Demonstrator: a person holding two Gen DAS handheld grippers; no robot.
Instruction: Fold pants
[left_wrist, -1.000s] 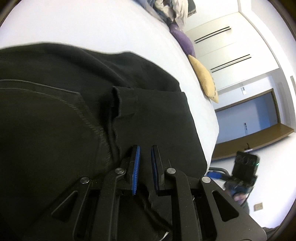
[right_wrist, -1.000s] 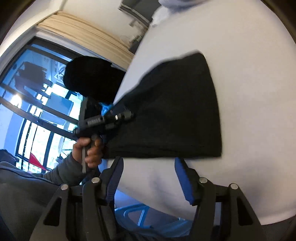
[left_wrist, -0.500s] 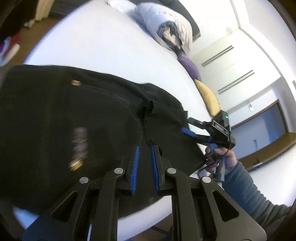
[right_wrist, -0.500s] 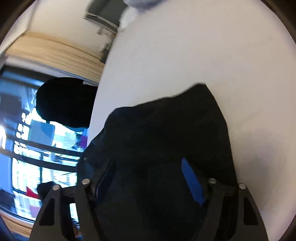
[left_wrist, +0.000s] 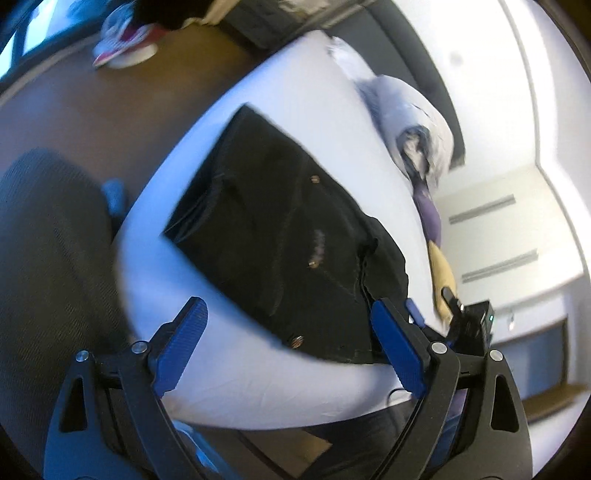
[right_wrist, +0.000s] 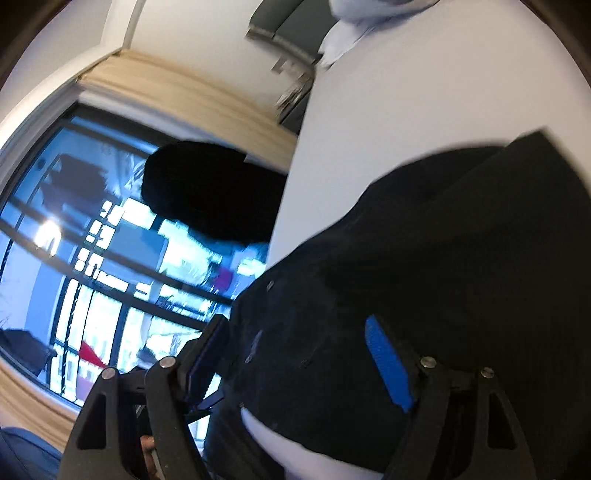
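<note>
Bare white bed (left_wrist: 303, 110) lies open beyond the black pants (left_wrist: 280, 240) and along the near edge — a rolled bundle of bedding (left_wrist: 417, 122) blocks the far side, and a dark chair (left_wrist: 48, 236) crowds the left.

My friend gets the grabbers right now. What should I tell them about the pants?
Left gripper: open, holding nothing, pulled back above the bed's near edge.
Right gripper: open, jaws spread over the black pants, not clamped on them.
Pants: lying on the white bed in a compact dark rectangle, which looks folded.
Done: probably the main folds.
Left: check the edges, smooth them, maybe one more fold.
</note>
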